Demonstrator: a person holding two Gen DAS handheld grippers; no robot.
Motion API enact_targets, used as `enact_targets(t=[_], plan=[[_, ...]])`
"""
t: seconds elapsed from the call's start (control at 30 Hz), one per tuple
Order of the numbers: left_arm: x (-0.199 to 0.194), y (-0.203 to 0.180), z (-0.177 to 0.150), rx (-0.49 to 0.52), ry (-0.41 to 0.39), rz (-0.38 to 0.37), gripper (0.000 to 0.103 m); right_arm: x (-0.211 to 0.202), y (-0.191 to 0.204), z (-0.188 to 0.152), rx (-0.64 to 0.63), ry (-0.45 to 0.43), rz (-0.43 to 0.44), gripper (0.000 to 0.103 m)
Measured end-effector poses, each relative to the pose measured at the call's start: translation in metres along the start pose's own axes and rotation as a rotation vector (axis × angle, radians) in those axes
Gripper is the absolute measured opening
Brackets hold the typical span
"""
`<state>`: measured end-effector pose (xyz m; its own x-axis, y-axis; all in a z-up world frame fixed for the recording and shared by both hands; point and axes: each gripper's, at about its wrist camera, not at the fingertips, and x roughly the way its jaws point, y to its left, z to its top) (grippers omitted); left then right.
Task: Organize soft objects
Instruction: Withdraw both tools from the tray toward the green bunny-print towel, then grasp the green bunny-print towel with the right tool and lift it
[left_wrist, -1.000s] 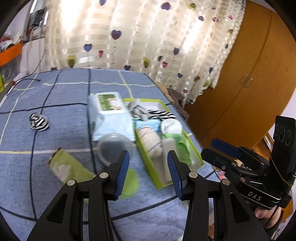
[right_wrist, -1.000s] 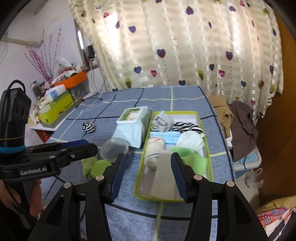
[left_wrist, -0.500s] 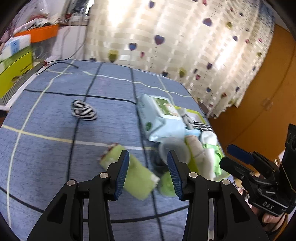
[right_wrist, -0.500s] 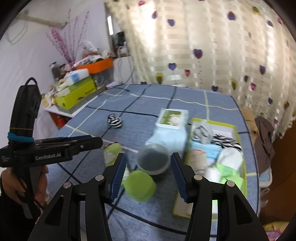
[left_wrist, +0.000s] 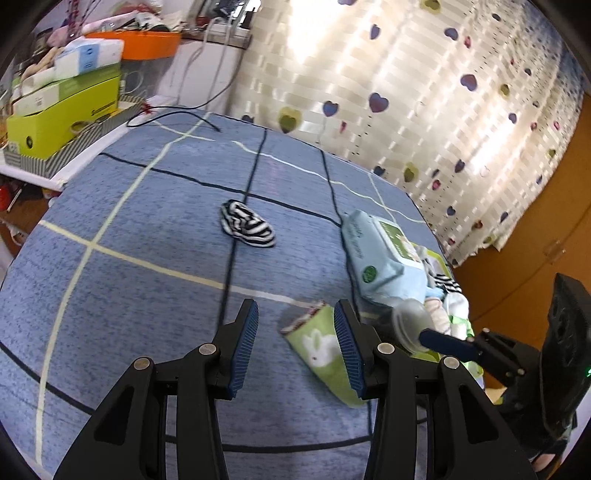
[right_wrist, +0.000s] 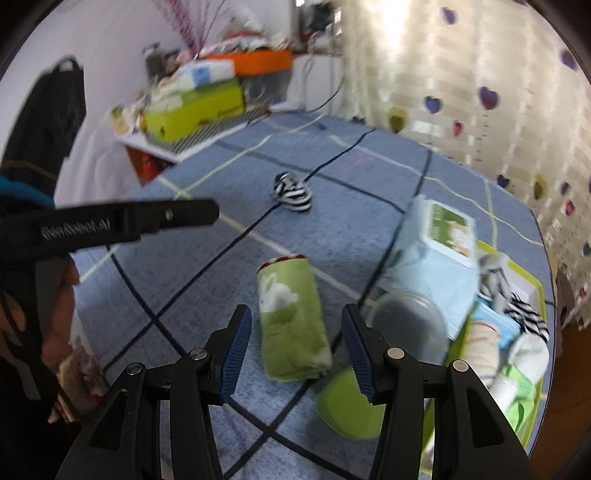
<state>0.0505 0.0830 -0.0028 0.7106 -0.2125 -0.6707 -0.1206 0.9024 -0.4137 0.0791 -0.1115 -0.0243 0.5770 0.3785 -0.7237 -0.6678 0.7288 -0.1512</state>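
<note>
A rolled green towel with a white rabbit (right_wrist: 291, 317) lies on the blue bedspread; in the left wrist view it (left_wrist: 317, 347) is just right of centre. A black-and-white striped sock ball (left_wrist: 246, 224) lies farther out, also seen in the right wrist view (right_wrist: 292, 191). A green tray (right_wrist: 532, 406) at the right holds several rolled soft items. My left gripper (left_wrist: 295, 347) is open and empty above the bedspread, the towel by its right finger. My right gripper (right_wrist: 295, 350) is open and empty, the towel between its fingers and just ahead.
A pale blue wipes pack (left_wrist: 384, 254) lies beside the tray. A clear round container (right_wrist: 406, 325) and a green lid (right_wrist: 351, 402) sit by the towel. A shelf with a green box (left_wrist: 62, 118) and an orange bin (left_wrist: 147, 44) stands at the far left. Curtains hang behind.
Both grippers have swung left, away from the tray. The towel now sits between the right gripper's fingers, and the striped sock ball is nearer the centre of both views.
</note>
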Motion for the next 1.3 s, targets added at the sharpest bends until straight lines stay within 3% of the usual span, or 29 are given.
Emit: enact_targets(t=[0.27,0.67,0.7,0.73,0.83,0.97,1.3], plan=[[0.000,0.023,0.003,-0.038,-0.004,0.003,0.044,0.055,0.016,0.009,-0.094,0.163,-0.031,0.061],[0.005,0.039,0.004,-0.062,0.009,0.001,0.044,0.105,0.015,0.014,-0.118,0.291,-0.075,0.061],[0.006,0.040,0.004,-0.064,0.010,0.002,0.044,0.106,0.015,0.014,-0.123,0.285,-0.070,0.058],[0.007,0.041,0.004,-0.067,0.012,0.004,0.044,0.106,0.016,0.014,-0.129,0.280,-0.077,0.048],[0.009,0.043,0.005,-0.073,0.017,0.006,0.044,0.103,0.015,0.016,-0.119,0.258,-0.061,0.036],[0.010,0.043,0.006,-0.073,0.019,0.005,0.044,0.090,0.014,0.022,-0.106,0.205,-0.064,0.034],[0.027,0.040,0.023,-0.065,0.025,0.017,0.044,0.024,0.006,0.042,-0.031,-0.028,-0.029,0.034]])
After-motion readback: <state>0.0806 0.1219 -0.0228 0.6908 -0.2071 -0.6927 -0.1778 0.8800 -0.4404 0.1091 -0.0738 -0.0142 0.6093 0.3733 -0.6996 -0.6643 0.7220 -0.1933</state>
